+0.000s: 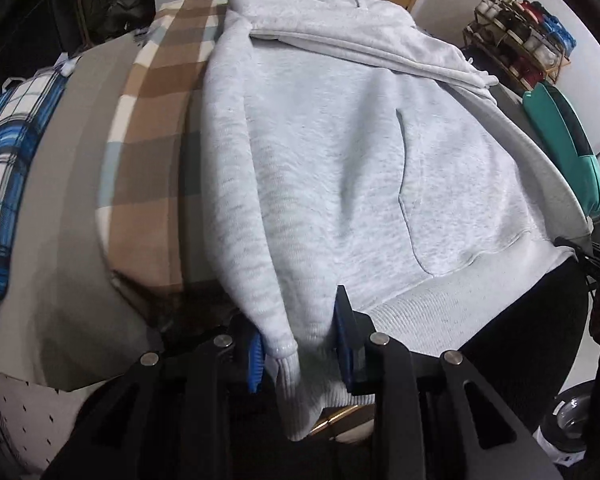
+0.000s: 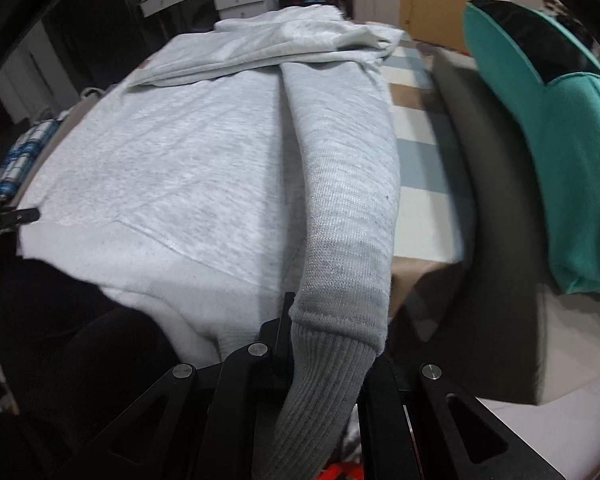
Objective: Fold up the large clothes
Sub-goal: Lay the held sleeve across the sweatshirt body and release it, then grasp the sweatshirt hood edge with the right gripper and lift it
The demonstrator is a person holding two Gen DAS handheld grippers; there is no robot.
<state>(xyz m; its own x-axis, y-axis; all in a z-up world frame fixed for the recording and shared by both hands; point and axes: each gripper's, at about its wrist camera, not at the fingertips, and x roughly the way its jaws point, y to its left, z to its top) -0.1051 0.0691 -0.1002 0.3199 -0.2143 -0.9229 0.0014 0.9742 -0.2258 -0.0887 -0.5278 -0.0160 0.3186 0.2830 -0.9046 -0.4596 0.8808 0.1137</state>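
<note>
Light grey fleece hoodie (image 1: 340,152) is lying front-up w/ its pouch pocket showing, spread over a checked tan, white & pale-blue cloth (image 1: 160,120) that is covering the grey worktop (image 1: 60,220). Hood end is sitting at the far side, ribbed hem at the near edge, hanging slightly over it.

Left claw (image 1: 300,344) is gripping the cuff end of the hoodie's left-view sleeve (image 1: 240,200): blue pads are pressing on bunched fabric from both sides, jaws only narrowly apart, ribbed cuff dangling below them. That sleeve is running along the outer edge of the body, from the shoulder down to the claw.

Right claw (image 2: 328,344) is nearly closed, clamping the other sleeve (image 2: 348,184) just above its ribbed cuff; cuff is drooping down past the linkage. Only the left finger (image 2: 286,320) is showing, the other being hidden behind fabric. Sleeve is lying on the body's edge, partly over the checked cloth.

In the right wrist view the other claw's dark tip (image 2: 16,216) is poking in at the left, near the hem.

Teal padded item w/ a black patch (image 2: 560,140) is sitting on the worktop, right of the hoodie & apart from it. Blue-and-white plaid fabric (image 1: 8,152) is lying at the opposite side. A person's dark-clothed legs (image 2: 80,340) are standing against the near edge.
</note>
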